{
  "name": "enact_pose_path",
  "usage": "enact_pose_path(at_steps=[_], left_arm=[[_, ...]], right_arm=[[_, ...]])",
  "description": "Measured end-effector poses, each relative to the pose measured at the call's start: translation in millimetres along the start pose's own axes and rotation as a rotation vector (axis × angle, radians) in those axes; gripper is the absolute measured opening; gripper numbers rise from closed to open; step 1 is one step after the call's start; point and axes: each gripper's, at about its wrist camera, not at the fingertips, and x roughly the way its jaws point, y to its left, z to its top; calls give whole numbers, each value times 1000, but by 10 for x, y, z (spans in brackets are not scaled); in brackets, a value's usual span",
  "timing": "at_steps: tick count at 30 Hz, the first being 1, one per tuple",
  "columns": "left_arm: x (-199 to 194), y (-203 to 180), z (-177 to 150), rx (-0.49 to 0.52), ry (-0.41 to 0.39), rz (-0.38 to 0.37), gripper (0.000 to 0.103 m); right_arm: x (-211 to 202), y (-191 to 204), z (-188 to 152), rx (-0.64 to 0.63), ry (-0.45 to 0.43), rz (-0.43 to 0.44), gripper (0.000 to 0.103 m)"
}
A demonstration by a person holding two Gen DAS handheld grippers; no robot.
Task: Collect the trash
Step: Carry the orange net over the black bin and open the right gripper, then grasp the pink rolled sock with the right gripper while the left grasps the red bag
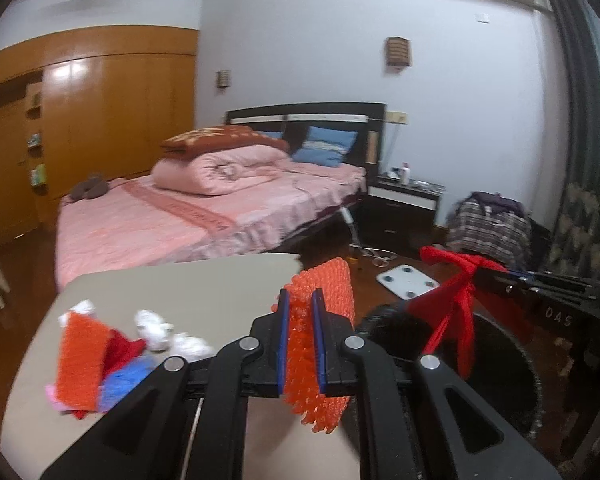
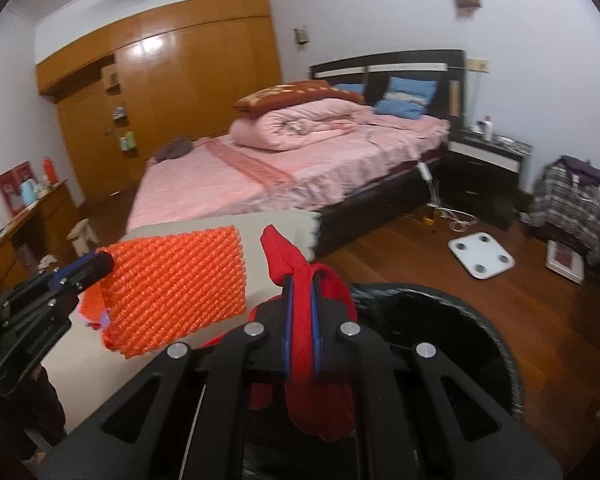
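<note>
— Two claws, both loaded. Left wrist view: left claw (image 1: 300, 344) pinching orange net (image 1: 320, 332), hanging past the table (image 1: 204, 280) edge, beside the black bin (image 1: 500, 360). More scraps (image 1: 100, 364) left on the table.
— Risks?
— Net gripped near its middle, floppy; could snag on the pads at release, or drop short of the bin onto the floor. Writing: only "DAS" on the other claw's arm.
— Right wrist view?
— Right claw (image 2: 300, 328) pressed together on red rag (image 2: 304, 320), over the bin (image 2: 440, 300) rim. Long tail could catch the rim. Nothing else legible.
</note>
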Motion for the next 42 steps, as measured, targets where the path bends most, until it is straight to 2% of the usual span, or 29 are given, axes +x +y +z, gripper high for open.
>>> enact_pose_path(at_steps=[6,10,11,12,13,14,16,18,20,22,34,39,42], left_arm=[[226,-482,-39,39,34,-114,11],[372,-687,-117,59,67,-176,13],[401,-719,-143,62,75,-189,17],[426,-737,-163,66,83,-196,26],[445,-740,-196,69,90,-199,32],[448,-726,-228,69,92,-196,41],[455,-660,-265,65,97,-184,44],[440,-576,-286,67,96,-157,51],[371,-438,-325,68,83,-112,57],[298,-247,-372,55,79,-61,60],[-5,1042,-791,-40,130,286,61],[-12,1439,-983,-86,171,360,61],[15,1534,-1080,-104,195,378,61]], right_arm=[[-85,-402,-217,54,21,-90,7],[-41,-527,-303,71,44,-131,10],[-33,-553,-338,73,51,-139,11],[-36,-562,-361,74,56,-147,12],[-31,-565,-390,76,60,-156,21],[-18,-561,-413,79,62,-168,36],[14,-525,-426,79,59,-176,53],[49,-451,-398,74,53,-174,65],[73,-321,-375,63,27,-169,84],[94,-164,-375,45,4,-143,90],[729,1126,-328,-48,60,116,90],[1005,1549,-422,-86,93,150,90],[1144,1690,-497,-97,115,159,90]])
